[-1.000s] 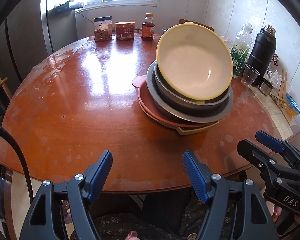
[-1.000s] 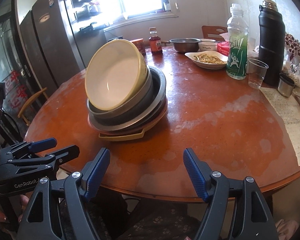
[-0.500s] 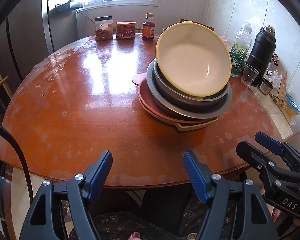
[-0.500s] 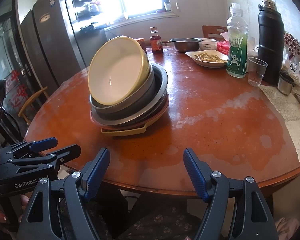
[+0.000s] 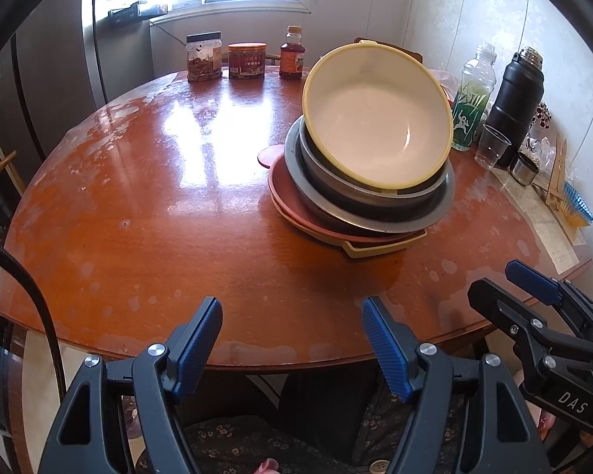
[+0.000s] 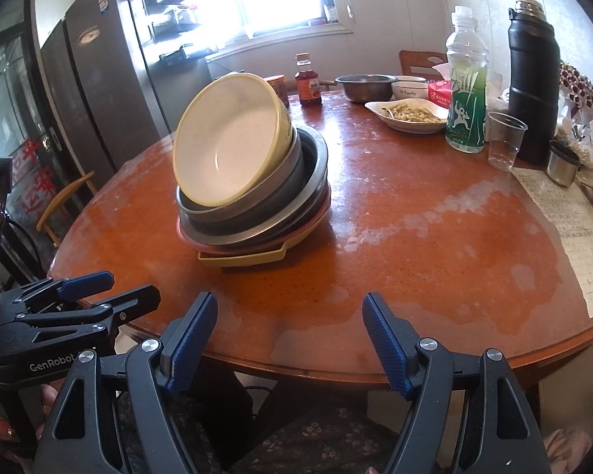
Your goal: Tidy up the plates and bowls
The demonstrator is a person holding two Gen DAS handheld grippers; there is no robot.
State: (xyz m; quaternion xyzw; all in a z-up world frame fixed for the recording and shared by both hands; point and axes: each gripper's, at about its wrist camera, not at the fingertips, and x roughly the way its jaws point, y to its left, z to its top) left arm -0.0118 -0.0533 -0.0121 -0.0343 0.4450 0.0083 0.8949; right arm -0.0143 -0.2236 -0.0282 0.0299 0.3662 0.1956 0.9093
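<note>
At the near edge of the round reddish-brown wooden table [image 5: 146, 213], the left gripper [image 5: 292, 339] is held with its blue ribbed pads spread wide and nothing between them. The right gripper [image 6: 288, 335] is held the same way, jaws wide and empty, level with the table rim. Each tool appears at the side of the other's view: the right gripper low at the right of the left wrist view, the left gripper low at the left of the right wrist view.

Ahead of both grippers, well apart from the fingertips, stands the stack of dishes. From the base up it consists of a flat yellow rectangular tray [image 6: 243, 257], a pink round plate [image 5: 292, 201], a wide grey metal plate [image 5: 439, 207], a grey metal bowl [image 6: 253, 205] and a cream bowl with a yellow rim [image 5: 375, 122]. The top bowl sits tilted, its opening facing the grippers.

Beyond the stack, right of the right gripper's axis, stand a clear green-labelled plastic bottle [image 6: 465, 83], a clear plastic cup [image 6: 504, 140] and a tall black vacuum flask [image 6: 533, 79], close together. Farther back lie a white oval dish of food [image 6: 409, 116] and a small steel bowl [image 6: 365, 87]. Two jars [image 5: 225, 61] and a small red sauce bottle [image 5: 292, 55] stand at the far table edge.
</note>
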